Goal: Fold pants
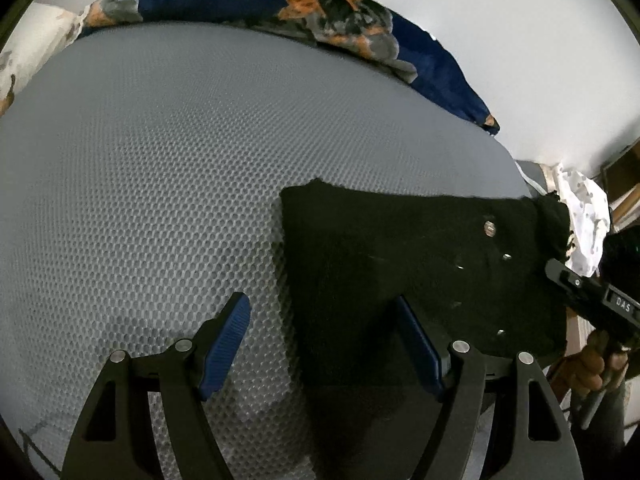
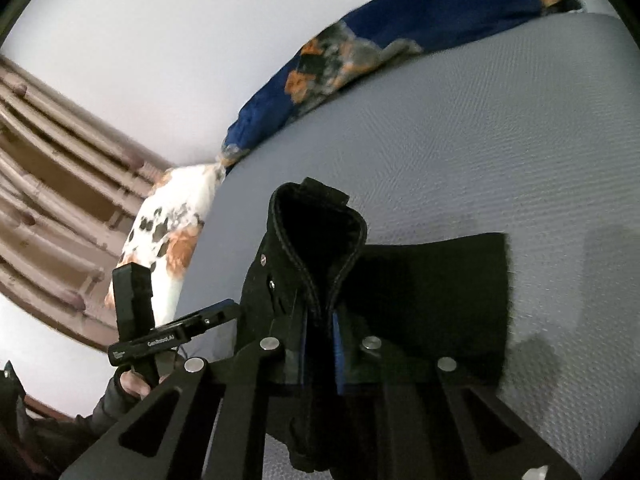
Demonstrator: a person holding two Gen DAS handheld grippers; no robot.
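Black pants [image 1: 400, 248] lie on the grey mesh mattress [image 1: 140, 160], right of centre in the left wrist view, with metal rivets showing. My left gripper [image 1: 326, 320] is open just above them: one blue pad is over the mattress, the other over the pants' near left corner. In the right wrist view my right gripper [image 2: 320, 328] is shut on a bunched, stitched edge of the pants [image 2: 316, 216], which stands up as a raised fold. The rest of the pants [image 2: 432, 280] lies flat behind it.
A dark blue blanket [image 1: 248, 0] with orange and grey patches runs along the mattress's far edge by the white wall. A white patterned pillow [image 2: 172, 232] sits at the bed's end, with wooden slatted furniture [image 2: 48, 200] beyond. A hand [image 1: 588, 364] holds the right tool.
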